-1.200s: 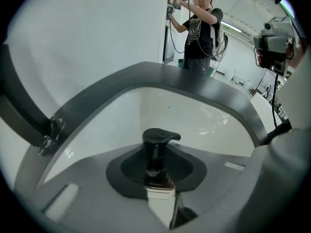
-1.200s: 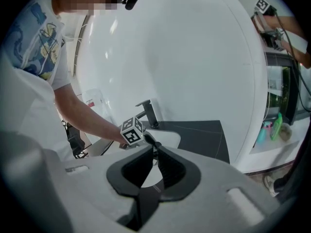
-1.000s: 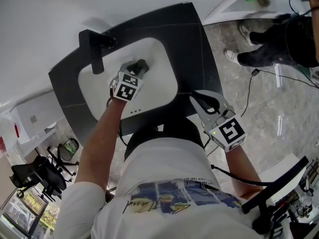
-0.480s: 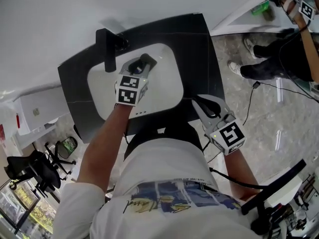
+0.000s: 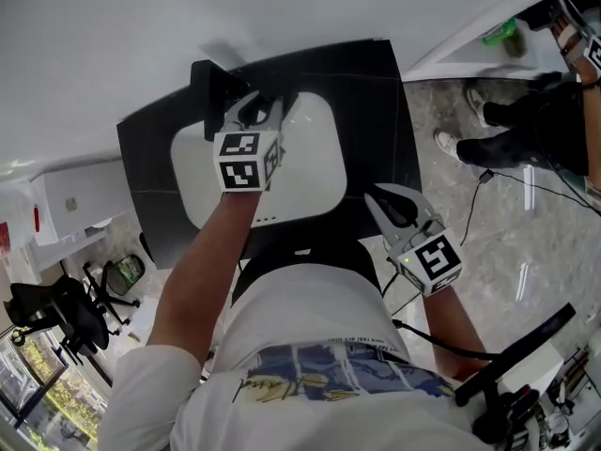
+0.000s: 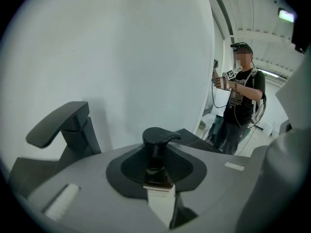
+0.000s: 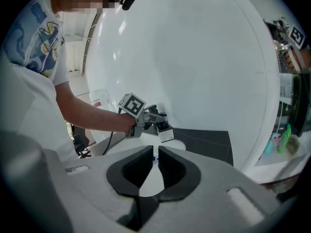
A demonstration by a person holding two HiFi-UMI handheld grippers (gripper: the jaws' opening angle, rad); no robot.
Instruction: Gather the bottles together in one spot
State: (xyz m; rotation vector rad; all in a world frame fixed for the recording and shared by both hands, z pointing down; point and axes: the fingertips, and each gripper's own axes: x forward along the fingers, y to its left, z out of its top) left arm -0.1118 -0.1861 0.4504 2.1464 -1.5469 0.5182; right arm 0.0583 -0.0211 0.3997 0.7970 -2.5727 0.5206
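My left gripper [image 5: 260, 113] has its fingers clenched on the pump bottle [image 6: 156, 152], held above the basin [image 5: 315, 158] beside the faucet [image 6: 60, 127]. A careless swing could clip that faucet and twist the bottle loose. The right gripper [image 5: 399, 207] has its fingers closed on nothing.

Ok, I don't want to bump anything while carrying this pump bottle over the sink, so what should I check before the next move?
1. Grip on the pump bottle: ok. The left claw is closed on it just below the black pump head.
2. Bottle upright: ok in the left gripper view.
3. Clearance from the faucet: ok. They are apart but close, so move with care.
4. Right claw free: ok. It is shut and empty, near the front edge of the counter.
5. Where the other bottles stand: cannot tell from these views.
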